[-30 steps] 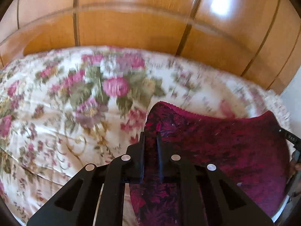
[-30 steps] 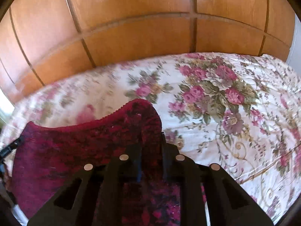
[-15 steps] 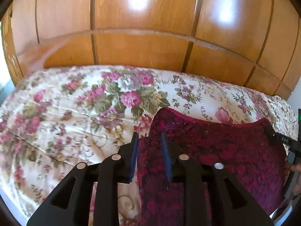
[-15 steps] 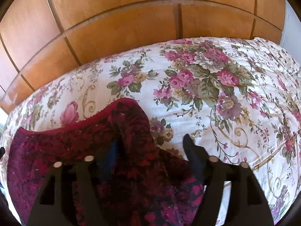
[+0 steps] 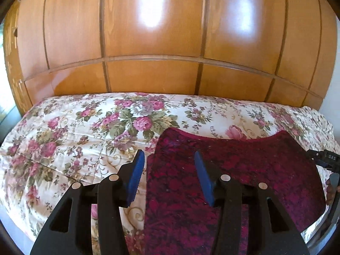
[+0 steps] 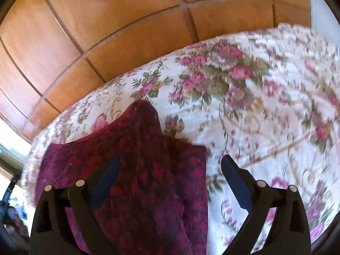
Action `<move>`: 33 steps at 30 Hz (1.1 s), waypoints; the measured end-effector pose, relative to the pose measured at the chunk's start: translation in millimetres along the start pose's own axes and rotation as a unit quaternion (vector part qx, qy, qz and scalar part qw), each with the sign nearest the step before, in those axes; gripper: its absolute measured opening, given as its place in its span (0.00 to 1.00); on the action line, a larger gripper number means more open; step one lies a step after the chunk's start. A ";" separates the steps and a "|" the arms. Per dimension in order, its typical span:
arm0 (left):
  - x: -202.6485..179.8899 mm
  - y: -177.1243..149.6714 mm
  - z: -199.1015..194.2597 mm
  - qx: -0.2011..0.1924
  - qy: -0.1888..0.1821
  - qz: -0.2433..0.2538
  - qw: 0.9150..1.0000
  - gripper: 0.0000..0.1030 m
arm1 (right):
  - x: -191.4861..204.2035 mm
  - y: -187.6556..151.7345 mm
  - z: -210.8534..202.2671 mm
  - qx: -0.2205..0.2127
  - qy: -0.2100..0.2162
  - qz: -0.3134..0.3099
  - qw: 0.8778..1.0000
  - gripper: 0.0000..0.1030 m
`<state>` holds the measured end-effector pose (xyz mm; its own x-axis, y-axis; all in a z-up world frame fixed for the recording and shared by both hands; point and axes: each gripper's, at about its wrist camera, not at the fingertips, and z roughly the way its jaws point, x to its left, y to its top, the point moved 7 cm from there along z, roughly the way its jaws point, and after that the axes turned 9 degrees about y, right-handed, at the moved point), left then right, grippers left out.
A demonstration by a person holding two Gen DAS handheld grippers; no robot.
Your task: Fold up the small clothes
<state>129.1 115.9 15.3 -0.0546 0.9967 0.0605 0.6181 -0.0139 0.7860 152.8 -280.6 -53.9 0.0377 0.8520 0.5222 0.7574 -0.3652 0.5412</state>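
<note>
A dark red knitted garment (image 5: 244, 176) with a black mottled pattern lies spread on a bed covered by a cream bedspread (image 5: 74, 140) printed with pink roses and green leaves. In the left wrist view the garment fills the near right part of the bed, its far edge curving between two raised corners. In the right wrist view one corner (image 6: 144, 110) peaks upward in a fold, and a second layer of the same cloth lies beneath it toward the right.

The left gripper (image 5: 169, 165) hangs over the garment's left edge with its jaws apart, having just been opening. Its blue pads (image 5: 136, 176) press on nothing: one stands over the bedspread, the other over the red cloth, with the garment's edge running between them.

The right gripper (image 6: 170, 170) is also released, its jaws spread wide after just opening. The folded ridge of the garment runs up between its fingers, which do not pinch it; the right finger stands over the bedspread, just beside the cloth's edge.

Behind the bed rises a polished orange-brown wooden panel wall (image 5: 153, 42), crossed by dark grooves and catching two bright reflections. The right wrist view is blurred toward its right side.
</note>
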 end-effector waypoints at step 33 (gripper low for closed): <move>-130.5 -52.2 17.7 0.042 -0.072 0.126 0.989 0.47 | -55.5 -75.9 -46.3 -0.029 0.162 0.153 0.974 0.98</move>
<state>117.8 -12.0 -44.5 0.2175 0.9638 0.1539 0.6617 -0.2615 0.7027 63.0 -317.5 -93.5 0.0418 0.5398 0.8407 0.7047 -0.6125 0.3582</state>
